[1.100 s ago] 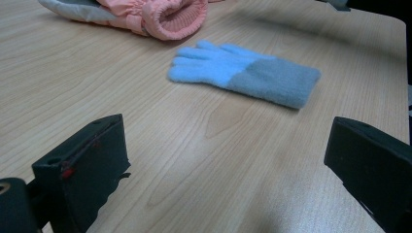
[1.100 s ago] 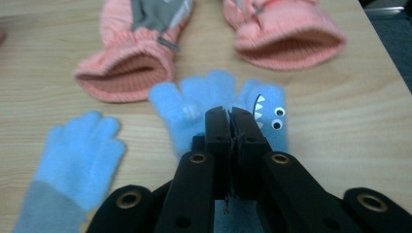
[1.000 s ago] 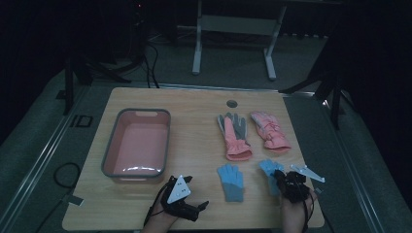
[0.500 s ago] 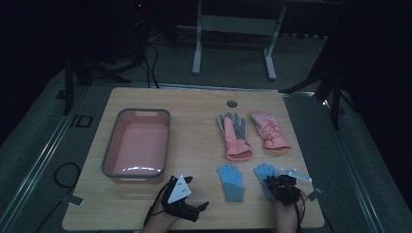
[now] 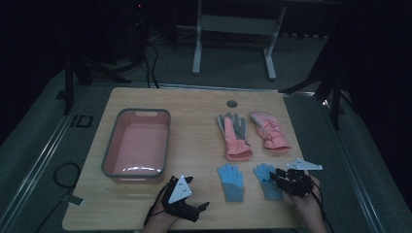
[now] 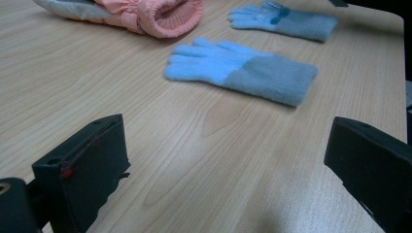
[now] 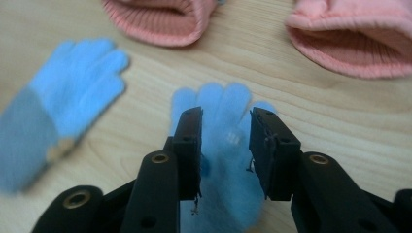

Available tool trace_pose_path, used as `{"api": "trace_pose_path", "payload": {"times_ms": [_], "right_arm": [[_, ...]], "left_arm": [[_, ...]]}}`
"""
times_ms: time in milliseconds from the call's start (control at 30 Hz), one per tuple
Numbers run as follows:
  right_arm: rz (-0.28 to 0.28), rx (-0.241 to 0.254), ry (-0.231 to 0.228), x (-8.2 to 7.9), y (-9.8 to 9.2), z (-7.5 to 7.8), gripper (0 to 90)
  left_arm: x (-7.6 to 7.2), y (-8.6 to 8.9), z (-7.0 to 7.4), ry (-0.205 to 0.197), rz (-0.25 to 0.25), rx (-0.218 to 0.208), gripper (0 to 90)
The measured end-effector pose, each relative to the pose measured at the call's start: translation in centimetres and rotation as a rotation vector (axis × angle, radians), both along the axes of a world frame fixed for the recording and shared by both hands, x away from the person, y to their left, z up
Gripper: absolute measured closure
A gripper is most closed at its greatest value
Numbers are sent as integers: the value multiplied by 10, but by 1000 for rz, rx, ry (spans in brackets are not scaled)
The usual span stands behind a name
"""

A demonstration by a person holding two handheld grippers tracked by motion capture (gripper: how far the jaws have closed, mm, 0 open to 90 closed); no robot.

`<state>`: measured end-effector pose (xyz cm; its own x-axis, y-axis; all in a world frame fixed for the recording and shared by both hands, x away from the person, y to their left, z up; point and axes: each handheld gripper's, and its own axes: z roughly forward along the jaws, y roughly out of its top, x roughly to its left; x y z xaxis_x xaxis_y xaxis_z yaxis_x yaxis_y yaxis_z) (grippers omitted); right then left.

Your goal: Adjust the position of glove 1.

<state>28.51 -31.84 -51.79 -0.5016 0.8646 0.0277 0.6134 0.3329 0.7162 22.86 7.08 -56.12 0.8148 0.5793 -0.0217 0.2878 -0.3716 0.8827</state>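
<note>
Now the right gripper (image 7: 225, 141) has just been parting its jaws, which stand a little apart over the right blue glove (image 7: 228, 160) with the fabric between them but no pad pressing on it; that glove lies flat near the table's (image 5: 194, 107) front edge, beside the left blue glove (image 5: 230, 181). Further left the left gripper (image 5: 201, 208) rests with jaws wide apart above bare wood. Behind lie two pink gloves (image 5: 234, 136) and, to the left, a pink basin (image 5: 160, 116)
</note>
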Motion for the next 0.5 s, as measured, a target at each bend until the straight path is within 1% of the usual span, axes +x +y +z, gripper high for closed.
{"api": "trace_pose_path", "payload": {"times_ms": [67, 100, 167, 300, 333, 367, 400, 433, 467, 500], "right_arm": [[45, -31, 15, -1, -2, -3, 650], [53, -36, 21, -1, -2, -5, 651], [74, -22, 39, -2, -3, -9, 654], [85, -31, 36, -2, -1, -18, 654], [88, -24, 41, -2, 0, -21, 653], [88, -24, 41, -2, 0, -21, 653], [91, -29, 48, -3, 1, -24, 646], [77, -31, 28, -4, 2, -29, 648], [50, -7, 35, -5, 2, -29, 662], [22, 9, 32, -6, 2, -30, 679]], "left_arm": [[0, 0, 0, 4, 1, 2, 21], [0, -1, 0, 4, 1, 2, 21], [0, -1, 0, 1, 4, -1, 21], [0, -1, 0, 2, 6, 1, 21], [0, -1, 0, 2, 7, 0, 21], [0, -1, 0, 2, 7, 0, 21], [1, -1, 0, 6, 8, -3, 21], [1, 0, 0, 10, 10, -3, 21], [1, 0, 0, 12, 9, -3, 21], [1, -1, 0, 14, 5, -2, 21]]}}
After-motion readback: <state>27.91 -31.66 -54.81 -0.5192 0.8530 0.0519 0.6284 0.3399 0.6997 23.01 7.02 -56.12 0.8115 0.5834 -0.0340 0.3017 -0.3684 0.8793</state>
